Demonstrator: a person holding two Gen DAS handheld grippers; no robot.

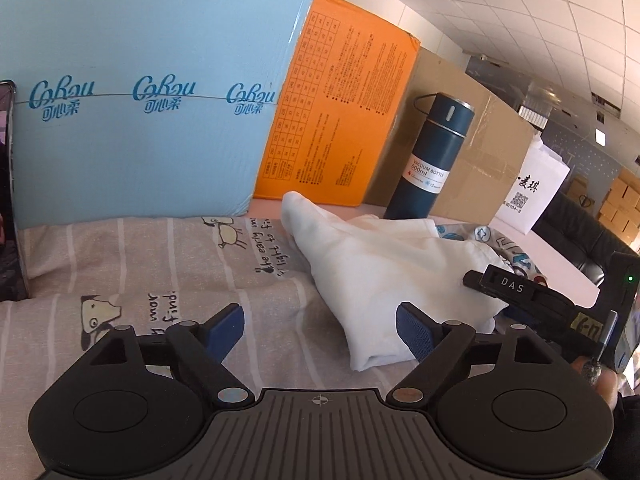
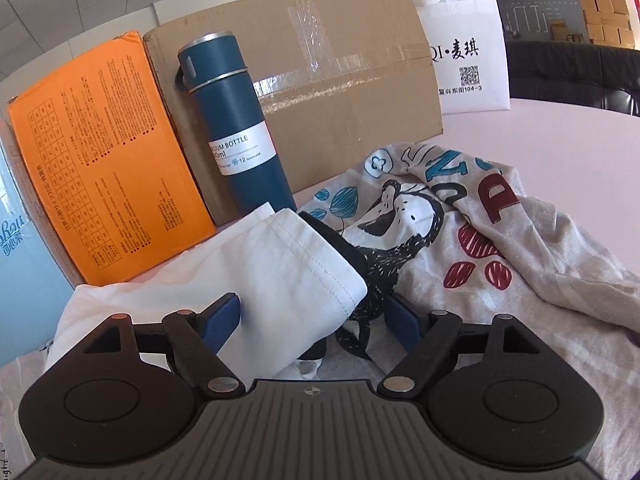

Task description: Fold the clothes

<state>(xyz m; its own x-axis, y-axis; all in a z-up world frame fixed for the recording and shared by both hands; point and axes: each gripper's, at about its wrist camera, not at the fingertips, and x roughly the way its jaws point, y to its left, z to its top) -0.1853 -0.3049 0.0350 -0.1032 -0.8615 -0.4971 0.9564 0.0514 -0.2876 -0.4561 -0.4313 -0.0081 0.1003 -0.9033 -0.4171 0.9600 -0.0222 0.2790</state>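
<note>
A folded white garment (image 1: pixel 372 268) lies on a grey striped cloth with dog prints (image 1: pixel 160 272) that covers the table. My left gripper (image 1: pixel 320 330) is open just above the striped cloth, its right finger touching the white garment's near edge. My right gripper (image 2: pixel 314 320) is also open, and the hemmed end of the white garment (image 2: pixel 288 264) lies between its fingers. A crumpled printed garment with an animal and letters (image 2: pixel 452 232) sits to the right of it. In the left wrist view the right gripper (image 1: pixel 516 292) reaches onto the white garment from the right.
Along the back stand a light blue box (image 1: pixel 140 100), an orange box (image 1: pixel 340 112), a brown cardboard box (image 2: pixel 340 92) and a white bag (image 2: pixel 464 56). A dark blue vacuum bottle (image 2: pixel 236 128) is upright behind the clothes. A phone (image 1: pixel 8 200) leans at the far left.
</note>
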